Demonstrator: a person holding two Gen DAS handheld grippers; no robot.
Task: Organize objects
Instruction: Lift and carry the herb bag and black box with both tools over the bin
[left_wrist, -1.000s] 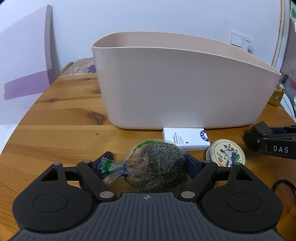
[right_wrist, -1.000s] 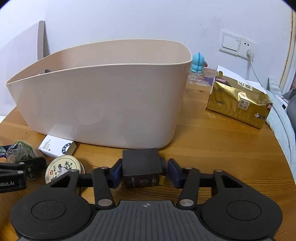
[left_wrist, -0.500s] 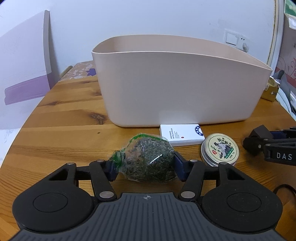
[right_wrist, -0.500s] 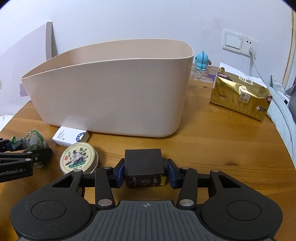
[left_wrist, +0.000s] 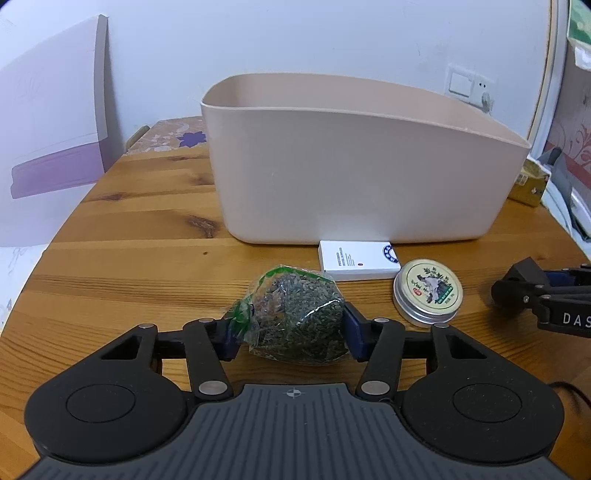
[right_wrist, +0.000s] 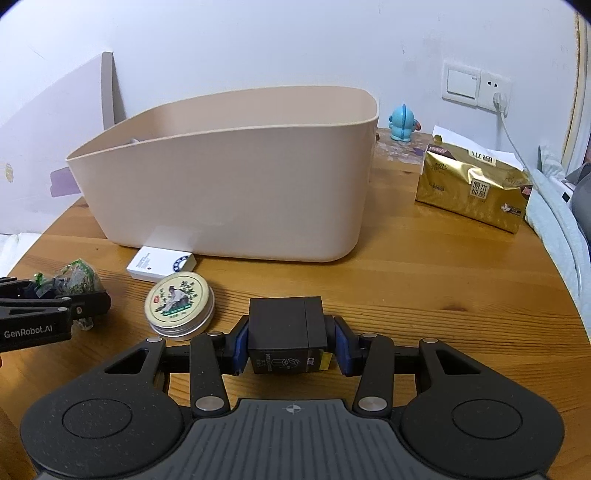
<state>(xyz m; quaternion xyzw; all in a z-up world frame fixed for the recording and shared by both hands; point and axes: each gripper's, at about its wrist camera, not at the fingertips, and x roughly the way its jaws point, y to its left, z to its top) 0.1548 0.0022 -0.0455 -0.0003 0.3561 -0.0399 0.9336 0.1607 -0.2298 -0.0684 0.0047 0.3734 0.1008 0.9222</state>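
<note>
My left gripper (left_wrist: 290, 334) is clamped on the herb bag (left_wrist: 295, 317), right gripper (right_wrist: 288, 343) squeezing the black box (right_wrist: 286, 328), both just above the table (right_wrist: 424, 295) in front of the bin (right_wrist: 229, 192).

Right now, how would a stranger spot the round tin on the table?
Find the big beige bin. In front of it lies a flat white box; the round tin sits just nearer. It alone is circular, with silver sides and a cream lid bearing a green plant picture.

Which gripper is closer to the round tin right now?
Too close to call. The round tin lies between them: left gripper holding the herb bag on one side, right gripper gripping the black box on the other.
</note>
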